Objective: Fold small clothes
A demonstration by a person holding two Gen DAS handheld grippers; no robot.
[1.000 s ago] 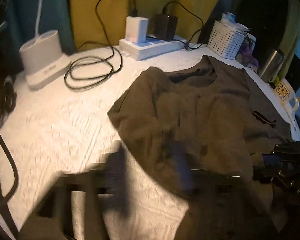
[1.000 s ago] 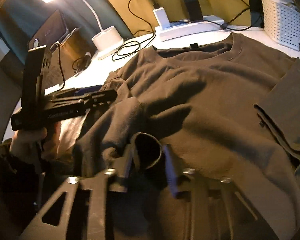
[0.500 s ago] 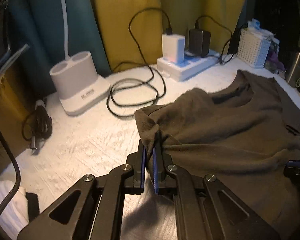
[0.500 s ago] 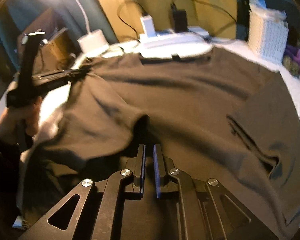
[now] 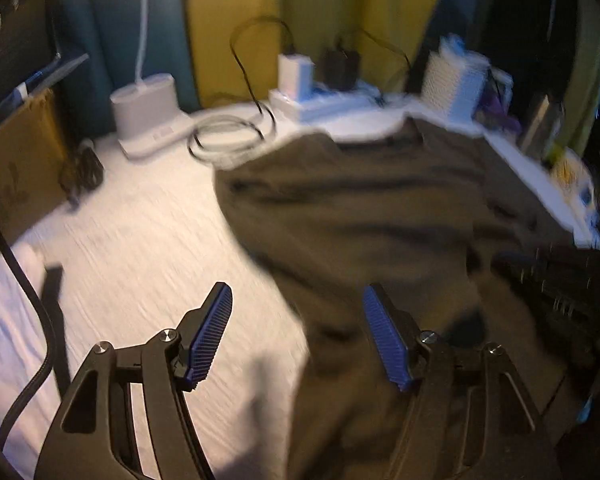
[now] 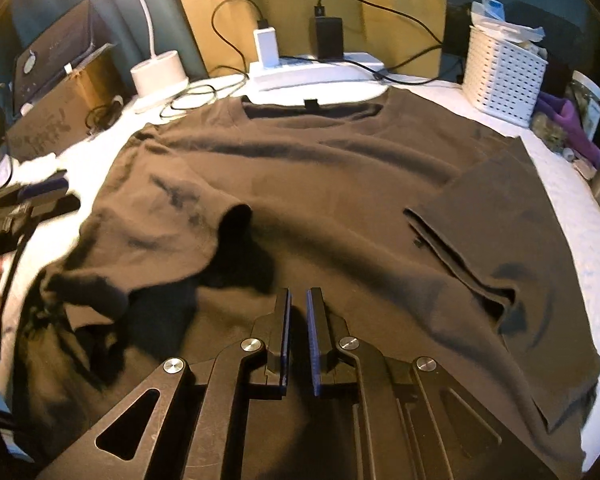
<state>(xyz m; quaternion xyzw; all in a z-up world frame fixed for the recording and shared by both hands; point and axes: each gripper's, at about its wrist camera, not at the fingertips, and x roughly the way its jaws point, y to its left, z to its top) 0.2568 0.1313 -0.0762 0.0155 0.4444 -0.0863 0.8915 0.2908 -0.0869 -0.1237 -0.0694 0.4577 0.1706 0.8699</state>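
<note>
left wrist view (blurred). the left gripper [image 5: 296,336] hangs over the white worktop [image 5: 148,240], its jaws wide apart and opening, with nothing pinched between the blue pads [image 5: 210,336]. the brown shirt [image 5: 360,216] lies spread on the worktop ahead and to the right; its near left edge runs under the right-hand finger, while the left-hand finger stands over bare worktop. whether the right-hand finger touches the cloth cannot be told. beyond the shirt stand a lamp base [image 5: 148,108], a coiled cable [image 5: 228,140], a power strip [image 5: 320,104] with two chargers, and a white basket [image 5: 456,80]. the dark frame of the other gripper shows at the right edge, over the shirt.

right wrist view. the right gripper [image 6: 298,308] is clenched, the two pads [image 6: 286,328] near-parallel with only a thin slit between them; no cloth shows in the slit. it sits low over the lower middle of the shirt [image 6: 340,184], which lies flat with the collar away from the gripper, toward the power strip [image 6: 312,70]. the sleeve [image 6: 496,220] to the right is folded inward over the body; the sleeve to the left lies rumpled and partly turned over, just left of the fingertips. the left gripper [image 6: 40,196] shows at the left edge, beside the shirt's left shoulder. the basket [image 6: 504,76] stands at the back right, the lamp base [image 6: 160,72] at the back left.
</note>
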